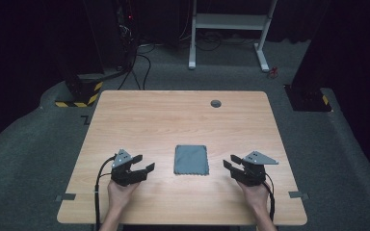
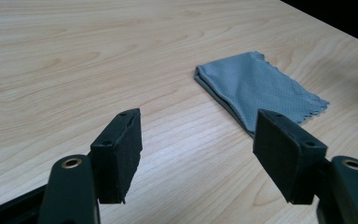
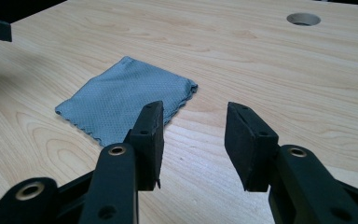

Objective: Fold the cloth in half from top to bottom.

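A folded grey cloth (image 1: 191, 160) lies flat on the wooden table (image 1: 173, 115), near its front middle. My left gripper (image 1: 143, 162) rests left of the cloth, open, with nothing between its jaws. In the left gripper view the cloth (image 2: 256, 88) lies ahead and to the right of the open gripper (image 2: 198, 149). My right gripper (image 1: 230, 165) sits right of the cloth, also open and empty. The right gripper view shows the cloth (image 3: 126, 100) ahead and left of the gripper (image 3: 193, 140), with a pinked edge toward me.
A round cable hole (image 1: 216, 103) is in the table's far right part, also visible as the hole (image 3: 303, 18) in the right gripper view. Grey tape tabs (image 1: 65, 197) mark the front corners. A white desk frame (image 1: 229, 29) and dark stands are on the floor beyond.
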The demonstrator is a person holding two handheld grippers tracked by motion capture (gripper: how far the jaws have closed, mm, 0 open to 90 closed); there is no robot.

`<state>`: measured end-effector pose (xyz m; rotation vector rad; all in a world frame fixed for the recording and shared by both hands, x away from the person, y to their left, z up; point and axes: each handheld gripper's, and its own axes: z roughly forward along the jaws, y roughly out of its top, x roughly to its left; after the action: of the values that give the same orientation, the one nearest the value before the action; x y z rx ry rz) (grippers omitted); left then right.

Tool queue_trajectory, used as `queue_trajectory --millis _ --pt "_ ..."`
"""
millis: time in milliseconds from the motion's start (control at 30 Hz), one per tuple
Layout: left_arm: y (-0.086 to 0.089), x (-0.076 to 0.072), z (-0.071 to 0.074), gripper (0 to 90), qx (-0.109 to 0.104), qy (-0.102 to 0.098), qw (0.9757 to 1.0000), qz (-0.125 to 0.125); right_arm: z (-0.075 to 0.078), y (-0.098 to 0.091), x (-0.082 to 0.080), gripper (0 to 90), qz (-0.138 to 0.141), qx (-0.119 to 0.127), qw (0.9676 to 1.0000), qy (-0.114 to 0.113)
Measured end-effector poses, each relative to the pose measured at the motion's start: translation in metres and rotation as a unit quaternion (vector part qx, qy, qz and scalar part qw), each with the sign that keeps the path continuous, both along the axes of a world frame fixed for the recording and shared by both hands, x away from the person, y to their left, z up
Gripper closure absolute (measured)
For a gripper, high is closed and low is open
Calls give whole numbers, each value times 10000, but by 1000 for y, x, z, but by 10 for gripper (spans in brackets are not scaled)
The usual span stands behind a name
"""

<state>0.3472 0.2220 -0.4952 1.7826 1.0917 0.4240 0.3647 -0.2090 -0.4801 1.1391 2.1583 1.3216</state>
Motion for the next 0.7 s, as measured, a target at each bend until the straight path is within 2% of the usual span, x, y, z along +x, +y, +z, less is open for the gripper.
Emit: queue_trajectory --millis 300,367,433,700 --pt "10 -2 -2 328 -3 33 9999 134 -1 -12 -4 576 -104 52 9999 -43" --pt "12 -1 -2 328 -156 114 9997 139 -2 -15 -6 577 -166 103 9998 -59" --pt "14 -1 -2 327 -176 150 9996 167 -3 -19 -6 577 -195 120 9997 -40" --pt "23 -3 -5 329 -94 178 9994 298 -5 -32 -9 582 -365 106 9993 -53"
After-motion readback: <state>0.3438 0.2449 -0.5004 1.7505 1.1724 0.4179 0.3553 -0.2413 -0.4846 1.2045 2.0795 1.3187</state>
